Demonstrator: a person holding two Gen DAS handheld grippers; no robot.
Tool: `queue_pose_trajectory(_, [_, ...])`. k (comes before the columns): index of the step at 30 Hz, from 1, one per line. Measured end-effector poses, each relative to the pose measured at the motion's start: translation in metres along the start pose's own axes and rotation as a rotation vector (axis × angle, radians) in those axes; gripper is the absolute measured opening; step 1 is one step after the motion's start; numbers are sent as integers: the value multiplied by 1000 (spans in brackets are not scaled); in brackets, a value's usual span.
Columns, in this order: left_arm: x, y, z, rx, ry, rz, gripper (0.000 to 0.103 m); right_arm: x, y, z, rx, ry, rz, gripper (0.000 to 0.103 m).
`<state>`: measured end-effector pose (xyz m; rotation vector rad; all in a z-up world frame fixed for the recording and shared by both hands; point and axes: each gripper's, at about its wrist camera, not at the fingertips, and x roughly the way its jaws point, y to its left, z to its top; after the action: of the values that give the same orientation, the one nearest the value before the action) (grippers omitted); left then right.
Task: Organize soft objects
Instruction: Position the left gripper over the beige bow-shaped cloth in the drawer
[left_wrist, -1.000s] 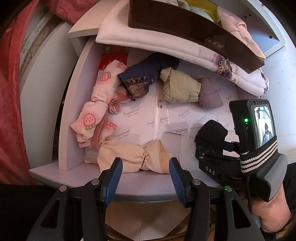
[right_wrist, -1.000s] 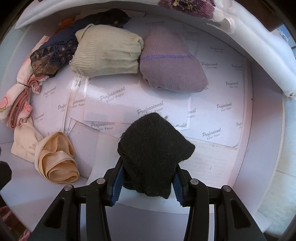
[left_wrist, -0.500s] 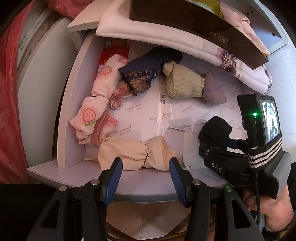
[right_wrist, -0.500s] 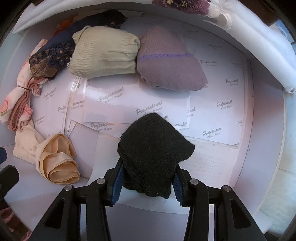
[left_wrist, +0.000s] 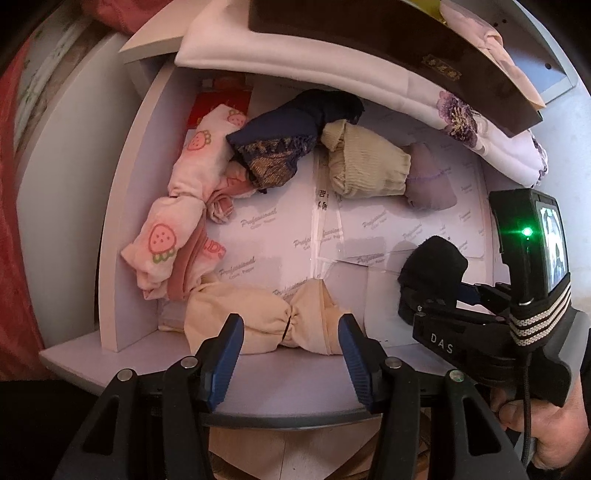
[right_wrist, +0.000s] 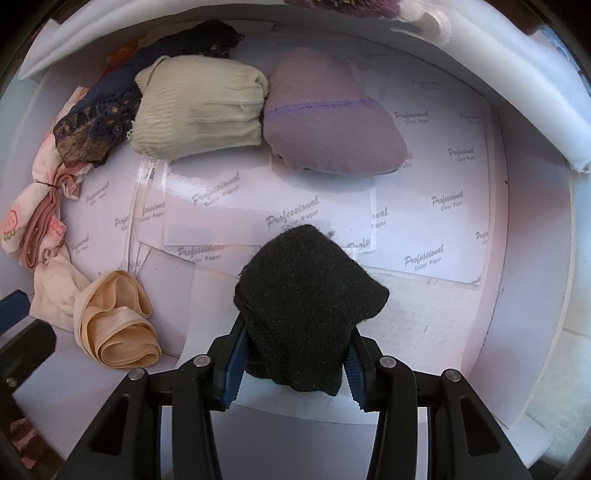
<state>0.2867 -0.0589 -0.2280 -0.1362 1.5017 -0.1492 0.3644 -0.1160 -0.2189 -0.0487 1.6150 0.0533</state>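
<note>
Unmoved since earlier: black knitted sock bundle (right_wrist: 306, 302), soft, light, compressible; right gripper (right_wrist: 295, 360) fingers pinch its middle. Left gripper (left_wrist: 291, 347) fingers wide apart, empty.

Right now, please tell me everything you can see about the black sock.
The black sock is a dark, fuzzy knit, folded into a thick bundle. The right gripper is shut on its lower part, blue pads pressing both sides, and its rounded upper end sticks out past the fingertips. It hangs above the paper-lined drawer, apart from the other bundles; I cannot tell if it touches the paper.
</note>
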Motion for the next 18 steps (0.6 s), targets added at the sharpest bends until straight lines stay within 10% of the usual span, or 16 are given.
queue_pose_trajectory(18, [13, 25, 20, -91, 30, -65, 54, 3, -16, 2, 31, 4, 27, 47])
